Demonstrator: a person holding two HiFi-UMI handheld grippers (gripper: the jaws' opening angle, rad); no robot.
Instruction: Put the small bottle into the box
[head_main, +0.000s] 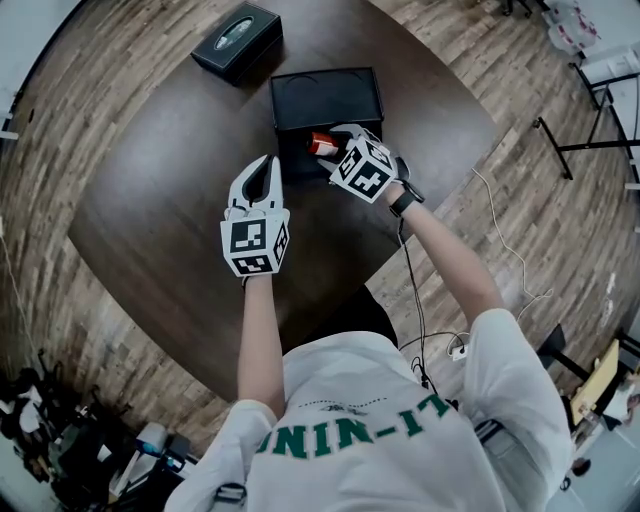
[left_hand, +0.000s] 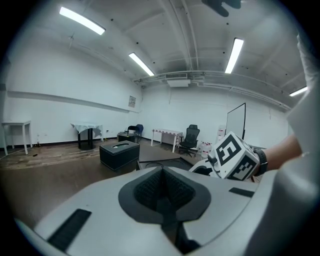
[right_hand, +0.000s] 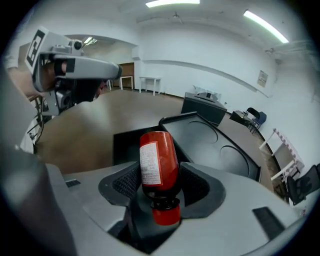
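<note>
A small red bottle (head_main: 322, 144) with a white label is clamped between the pads of my right gripper (head_main: 331, 147), just over the near edge of the open black box (head_main: 325, 100). In the right gripper view the bottle (right_hand: 159, 162) points away from me, red cap toward the camera, with the box's dark inside (right_hand: 127, 145) and its lid (right_hand: 215, 145) right beyond it. My left gripper (head_main: 266, 166) is raised over the table to the left of the box, shut and empty; its pads (left_hand: 150, 189) meet in the left gripper view.
A second black box (head_main: 237, 40) with an oval opening on top stands at the table's far left. The dark brown table (head_main: 150, 190) lies on a wood floor. A cable (head_main: 415, 300) runs down along the person's right arm.
</note>
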